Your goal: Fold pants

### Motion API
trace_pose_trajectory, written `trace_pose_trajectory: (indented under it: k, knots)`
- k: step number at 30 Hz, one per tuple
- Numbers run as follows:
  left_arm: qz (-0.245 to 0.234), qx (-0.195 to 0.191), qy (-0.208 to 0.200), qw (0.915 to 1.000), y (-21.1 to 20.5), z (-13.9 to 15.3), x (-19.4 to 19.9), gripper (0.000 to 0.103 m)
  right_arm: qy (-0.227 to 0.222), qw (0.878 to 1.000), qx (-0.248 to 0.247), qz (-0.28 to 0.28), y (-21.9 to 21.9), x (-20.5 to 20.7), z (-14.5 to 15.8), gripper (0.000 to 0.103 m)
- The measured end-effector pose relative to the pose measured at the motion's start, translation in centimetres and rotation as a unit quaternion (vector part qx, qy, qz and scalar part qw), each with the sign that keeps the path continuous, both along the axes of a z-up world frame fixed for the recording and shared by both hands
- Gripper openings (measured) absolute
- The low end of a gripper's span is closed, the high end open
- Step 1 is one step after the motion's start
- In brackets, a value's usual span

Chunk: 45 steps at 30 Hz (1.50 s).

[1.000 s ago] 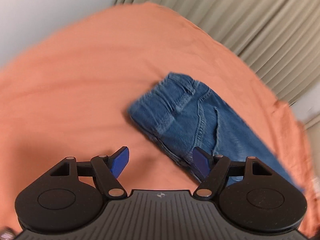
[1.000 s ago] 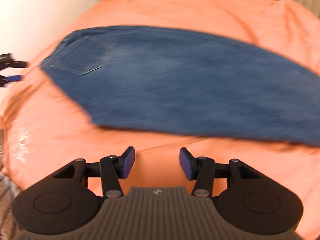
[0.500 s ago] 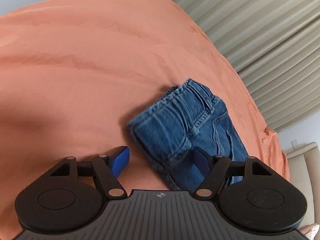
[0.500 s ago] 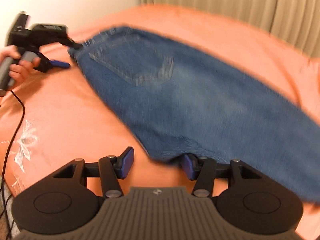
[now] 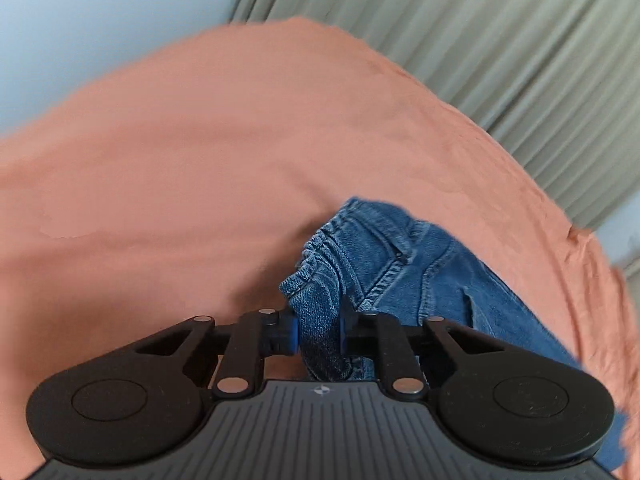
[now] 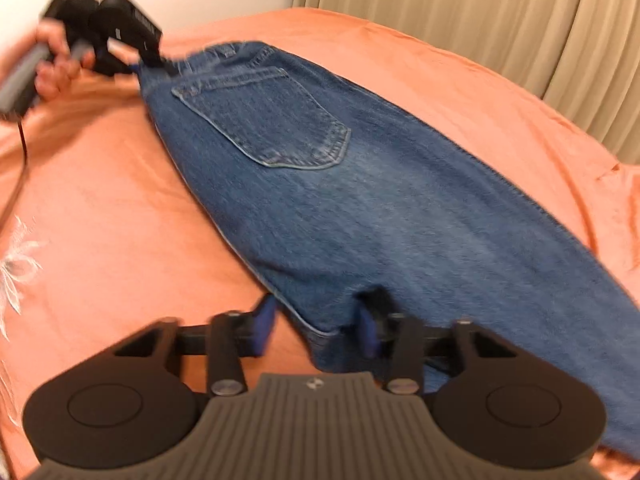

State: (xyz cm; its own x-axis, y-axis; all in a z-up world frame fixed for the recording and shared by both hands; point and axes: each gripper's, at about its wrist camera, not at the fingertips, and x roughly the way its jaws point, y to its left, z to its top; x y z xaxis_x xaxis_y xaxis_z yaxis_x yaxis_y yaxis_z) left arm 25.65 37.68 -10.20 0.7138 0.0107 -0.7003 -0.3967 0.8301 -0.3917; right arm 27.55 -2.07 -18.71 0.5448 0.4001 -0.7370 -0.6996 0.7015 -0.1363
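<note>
Blue denim pants (image 6: 320, 184) lie folded lengthwise on an orange bedsheet (image 6: 100, 240), back pocket up, waistband at the far left. My left gripper (image 5: 318, 330) is shut on the waistband corner of the pants (image 5: 400, 264); it also shows in the right wrist view (image 6: 154, 62), held by a hand. My right gripper (image 6: 316, 330) is open, its blue fingers either side of the pants' near edge, at the crotch point.
The orange sheet (image 5: 200, 160) covers the whole bed, with white flower embroidery (image 6: 16, 272) at the left. Pleated curtains (image 6: 500, 12) hang behind the bed. A black cable (image 6: 20, 160) runs from the left gripper.
My left gripper moved in and shut on the waistband corner. My right gripper moved up to the pants' near edge, which now sits between its fingers.
</note>
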Motion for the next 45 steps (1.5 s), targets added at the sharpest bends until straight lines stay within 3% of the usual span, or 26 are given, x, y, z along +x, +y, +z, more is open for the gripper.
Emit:
trace_pose_trajectory:
  k: [2,3,8,12,16,18,23,27,30,32,34,39,42,45]
  knots:
    - [-0.009,0.03,0.011,0.9995,-1.0,1.7,0.2,0.018,0.004,1.0,0.001,0.002,-0.6,-0.2,0.5,0.015]
    - [-0.012,0.042,0.016,0.9989,-1.4,2.4,0.2,0.018,0.009,1.0,0.006,0.003,-1.0,-0.4,0.9,0.003]
    - [-0.02,0.098,0.039,0.9942,-2.9,5.8,-0.9,0.017,0.037,0.998,0.049,0.004,-2.2,-2.3,3.9,0.001]
    - [-0.034,0.122,0.082,0.9886,-2.0,7.3,-4.8,0.018,0.066,0.993,0.101,0.017,-3.9,-4.3,6.7,0.001]
    - [-0.038,0.141,0.125,0.9814,-1.0,5.3,-8.0,0.018,0.107,0.986,0.125,0.026,-4.6,-6.7,6.7,0.001]
    - [-0.029,0.128,0.14,0.9814,-0.2,3.5,-8.5,0.018,0.114,0.985,0.123,0.031,-4.3,-7.7,5.6,0.001]
    - [-0.007,0.104,0.166,0.9806,0.5,-0.6,-6.9,0.019,0.17,0.975,0.14,-0.026,-4.3,-7.0,1.4,0.001]
    - [-0.014,0.105,0.171,0.9795,1.2,-2.0,-5.8,0.023,0.171,0.973,0.148,-0.053,-4.5,-7.2,0.1,0.001]
    - [-0.01,0.104,0.179,0.9782,2.0,-1.4,-5.6,0.041,0.171,0.971,0.156,-0.067,-4.4,-7.7,0.8,0.004]
    - [-0.017,0.121,0.177,0.9766,2.4,-0.4,-6.0,0.06,0.186,0.966,0.163,-0.079,-5.1,-7.9,1.5,0.009]
    - [-0.012,0.14,0.16,0.977,2.6,0.9,-6.8,0.065,0.194,0.962,0.172,-0.082,-6.2,-8.0,1.7,0.009]
    - [-0.031,0.164,0.11,0.9799,1.9,4.5,-7.0,0.065,0.162,0.965,0.177,-0.106,-8.8,-8.3,3.0,0.01]
    - [-0.073,0.15,0.109,0.9799,0.7,4.8,-5.2,0.041,0.132,0.966,0.175,-0.137,-11.2,-7.5,4.3,0.013]
    - [-0.07,0.166,0.113,0.9771,-0.8,3.8,-2.6,0.034,0.108,0.964,0.17,-0.171,-13.6,-6.2,4.8,0.014]
